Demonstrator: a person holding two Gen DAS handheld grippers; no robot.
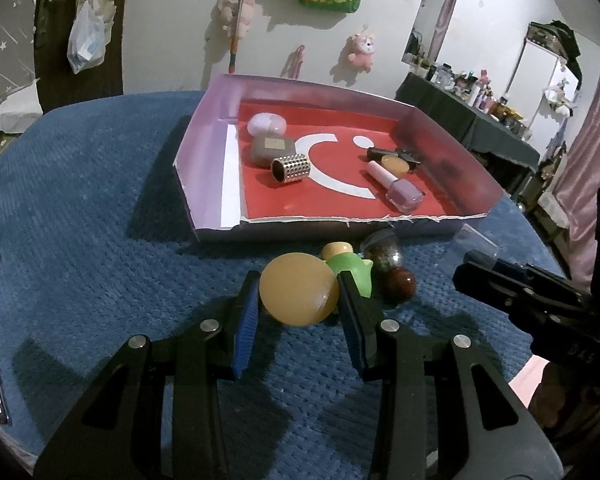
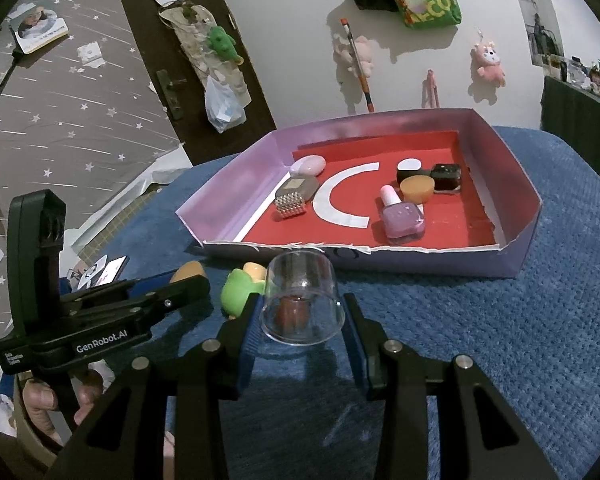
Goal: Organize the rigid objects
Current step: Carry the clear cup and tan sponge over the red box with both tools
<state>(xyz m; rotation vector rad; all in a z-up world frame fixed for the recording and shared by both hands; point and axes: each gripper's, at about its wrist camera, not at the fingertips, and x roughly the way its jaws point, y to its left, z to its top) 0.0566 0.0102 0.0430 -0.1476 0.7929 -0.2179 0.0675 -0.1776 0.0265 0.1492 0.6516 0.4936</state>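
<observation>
Partly sorted: six items lie in the tray [image 1: 204,216]. Left claw [image 1: 299,294] grips an amber disc [image 1: 298,294], right claw [image 2: 302,308] a clear cup [image 2: 302,296]; a green toy [image 1: 352,274] and others wait on the blue cloth [image 1: 100,200].

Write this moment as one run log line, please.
left gripper: shut on round amber stone | right gripper: shut on clear plastic dome cup | shallow lilac cardboard tray: not yet reached

Seven things are counted in the box [image 1: 204,128]: one nail polish bottle [image 1: 400,188]; one studded cylinder [image 1: 290,168]. Four are counted at its front edge; one clear cup [image 2: 302,300].

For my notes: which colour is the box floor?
Red with white shapes, clearest in the right wrist view.
</observation>
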